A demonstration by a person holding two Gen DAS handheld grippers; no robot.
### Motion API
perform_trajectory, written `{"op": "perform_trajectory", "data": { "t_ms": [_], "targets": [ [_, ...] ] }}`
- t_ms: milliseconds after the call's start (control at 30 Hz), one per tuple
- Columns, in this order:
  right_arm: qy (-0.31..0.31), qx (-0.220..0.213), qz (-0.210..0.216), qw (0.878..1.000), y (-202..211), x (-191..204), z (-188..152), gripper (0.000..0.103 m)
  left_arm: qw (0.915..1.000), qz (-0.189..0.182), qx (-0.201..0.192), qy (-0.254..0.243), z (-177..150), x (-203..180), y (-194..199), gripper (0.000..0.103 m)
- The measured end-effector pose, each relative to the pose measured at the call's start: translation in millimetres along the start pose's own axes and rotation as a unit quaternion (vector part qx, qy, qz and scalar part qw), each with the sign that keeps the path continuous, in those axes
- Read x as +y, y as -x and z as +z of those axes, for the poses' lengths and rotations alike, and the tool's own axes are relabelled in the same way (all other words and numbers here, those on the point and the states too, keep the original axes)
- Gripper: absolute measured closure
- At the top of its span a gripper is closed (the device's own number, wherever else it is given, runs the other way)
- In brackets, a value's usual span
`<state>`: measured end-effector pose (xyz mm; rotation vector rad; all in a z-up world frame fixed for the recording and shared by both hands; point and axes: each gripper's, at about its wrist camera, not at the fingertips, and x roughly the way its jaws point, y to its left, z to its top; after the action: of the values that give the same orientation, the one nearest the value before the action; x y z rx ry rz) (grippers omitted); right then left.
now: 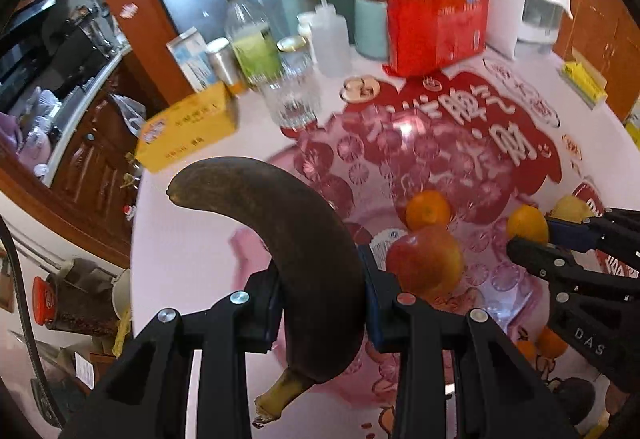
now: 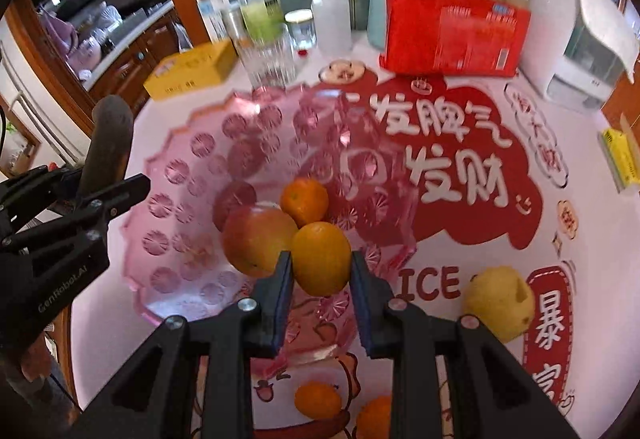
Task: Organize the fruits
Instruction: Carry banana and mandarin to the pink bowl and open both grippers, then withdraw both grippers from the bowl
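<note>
Left wrist view: left gripper [image 1: 322, 293] clamped on a blackened banana [image 1: 296, 251] above the pink bowl [image 1: 500, 279]; to its right an apple [image 1: 426, 263] and an orange [image 1: 428, 209] in the bowl, then the right gripper [image 1: 532, 235] pinching a second orange [image 1: 527, 223]. Best lowered gently, released only near the bowl floor, clear of the apple. Only in the right wrist view: pear [image 2: 500, 305] on the tablecloth [image 2: 460, 179], two small oranges [image 2: 318, 401] below the bowl.
</note>
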<state>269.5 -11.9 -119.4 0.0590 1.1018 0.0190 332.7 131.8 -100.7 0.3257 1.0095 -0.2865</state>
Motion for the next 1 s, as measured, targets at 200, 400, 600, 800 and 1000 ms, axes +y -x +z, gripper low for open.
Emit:
{"op": "perform_trajectory", "data": {
  "t_ms": [200, 400, 600, 800, 1000],
  "targets": [
    [0.014, 0.021, -0.003, 1.000, -28.2, 6.4, 1.1, 0.075, 0.9996, -0.011, 0.025, -0.001, -6.8, -3.0, -30.9, 0.071],
    [0.037, 0.029, -0.018, 0.999, -43.6, 14.6, -1.7, 0.074, 0.9990, -0.012, 0.044, -0.003, -11.8, -4.3, -46.3, 0.069],
    [0.043, 0.027, -0.012, 0.999, -43.9, 14.2, -4.4, 0.061, 0.9998, 0.008, 0.017, -0.004, -12.6, -5.9, -36.4, 0.028],
    [0.032, 0.011, -0.005, 0.999, -32.5, 9.2, -5.2, 0.054, 0.9997, 0.011, 0.017, 0.011, -14.2, -1.3, -22.6, 0.025],
    [0.022, 0.009, 0.006, 1.000, -22.4, 7.0, -8.9, 0.054, 0.9993, 0.012, 0.013, 0.032, -19.5, 6.4, -1.9, 0.021]
  ]
}}
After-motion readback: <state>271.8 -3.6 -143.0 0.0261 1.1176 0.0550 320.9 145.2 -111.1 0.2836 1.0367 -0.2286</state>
